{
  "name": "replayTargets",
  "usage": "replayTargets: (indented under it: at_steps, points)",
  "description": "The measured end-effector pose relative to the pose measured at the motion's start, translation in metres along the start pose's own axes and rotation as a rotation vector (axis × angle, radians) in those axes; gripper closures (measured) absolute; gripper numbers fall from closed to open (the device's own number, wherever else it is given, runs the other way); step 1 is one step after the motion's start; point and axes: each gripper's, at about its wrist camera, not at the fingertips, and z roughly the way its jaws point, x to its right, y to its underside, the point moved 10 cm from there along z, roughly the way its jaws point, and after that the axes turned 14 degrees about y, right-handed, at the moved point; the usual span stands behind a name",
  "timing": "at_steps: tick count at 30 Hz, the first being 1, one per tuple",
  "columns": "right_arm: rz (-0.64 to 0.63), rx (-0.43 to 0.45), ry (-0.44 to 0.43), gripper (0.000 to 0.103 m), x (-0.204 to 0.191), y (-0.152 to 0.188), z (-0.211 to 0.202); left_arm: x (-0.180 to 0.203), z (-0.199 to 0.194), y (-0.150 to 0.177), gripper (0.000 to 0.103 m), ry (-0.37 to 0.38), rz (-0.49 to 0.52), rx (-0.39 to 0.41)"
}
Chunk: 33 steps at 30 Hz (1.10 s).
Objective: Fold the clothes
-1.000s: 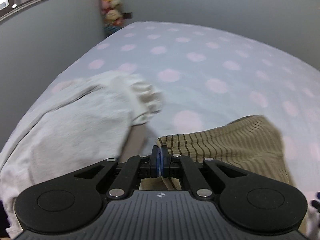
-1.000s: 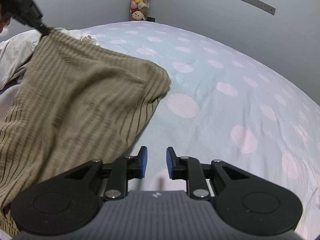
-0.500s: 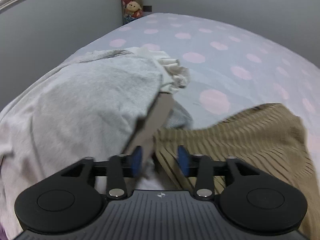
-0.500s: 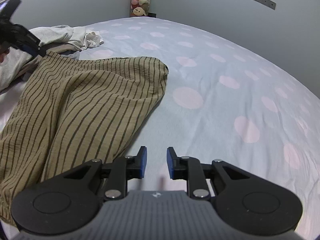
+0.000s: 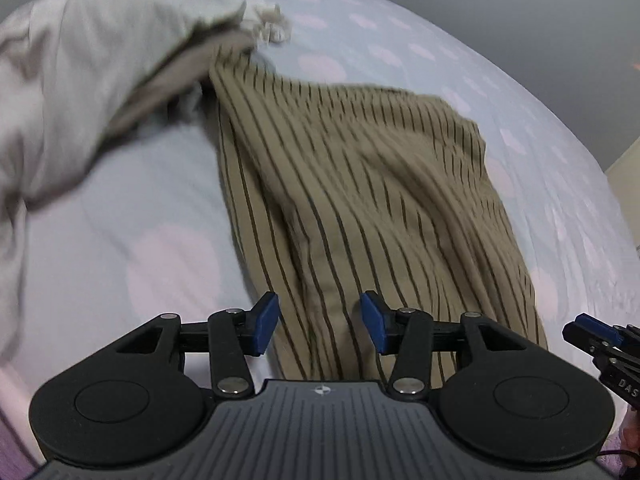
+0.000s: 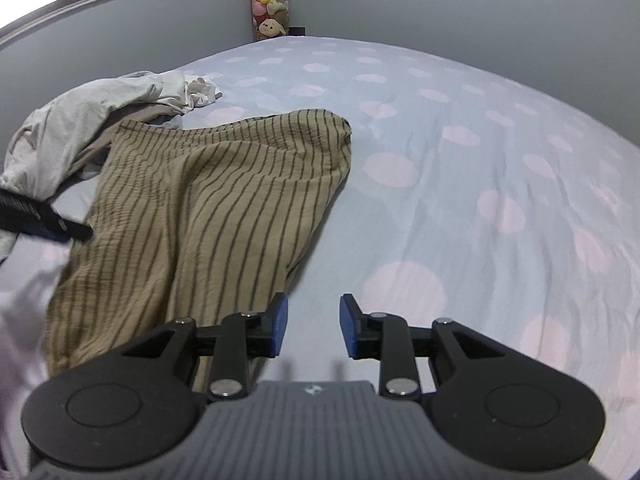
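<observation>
A pale blue bedsheet with pink dots is covering the bed, and a tan garment with thin dark stripes is lying spread across its left side, its far corner touching a rumpled pile of white and grey clothes. The left gripper is hovering over the striped cloth, its jaws having just narrowed slightly, gripping nothing. The right gripper is hanging above bare sheet, its jaws just widened, empty.
</observation>
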Motion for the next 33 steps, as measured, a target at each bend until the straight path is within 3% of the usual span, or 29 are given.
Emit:
replayTargets:
  at_steps: [2,4,7,9,14,18,21,23,24,31,33]
  points:
    - [0.003,0.0,-0.009,0.071,-0.003,0.004,-0.007,-0.002,0.002,0.006,0.091,-0.002,-0.009,0.012]
    - [-0.005,0.009,-0.011,0.07,-0.005,0.007,-0.015,0.0,-0.005,0.008,0.1,0.0,-0.025,0.039]
    - [-0.011,0.012,-0.012,0.07,-0.006,0.012,-0.023,0.001,-0.02,0.01,0.103,-0.011,-0.043,0.089]
    - [-0.011,0.008,-0.014,0.07,-0.007,0.015,-0.027,-0.002,-0.031,0.01,0.103,-0.044,-0.043,0.115]
    - [-0.004,-0.008,-0.029,0.07,-0.01,0.022,-0.029,-0.022,-0.031,0.021,0.103,-0.131,-0.076,0.089]
    - [0.012,-0.023,-0.036,0.068,-0.009,0.027,-0.031,-0.025,-0.03,0.031,0.102,-0.073,-0.133,0.102]
    - [0.053,-0.043,-0.054,0.067,-0.005,0.03,-0.033,-0.016,-0.038,0.033,0.081,-0.036,-0.152,0.12]
    - [0.078,-0.054,-0.069,0.065,-0.004,0.031,-0.033,-0.007,-0.043,0.032,0.053,-0.022,-0.147,0.142]
    - [0.091,-0.06,-0.076,0.064,-0.004,0.031,-0.032,-0.004,-0.043,0.03,0.051,-0.02,-0.137,0.149]
    - [0.09,-0.081,-0.111,0.062,-0.013,0.038,-0.034,-0.01,-0.023,0.01,0.053,-0.07,-0.084,0.213]
    - [0.09,-0.09,-0.112,0.061,-0.013,0.04,-0.033,-0.013,-0.016,0.006,0.068,-0.078,-0.074,0.217]
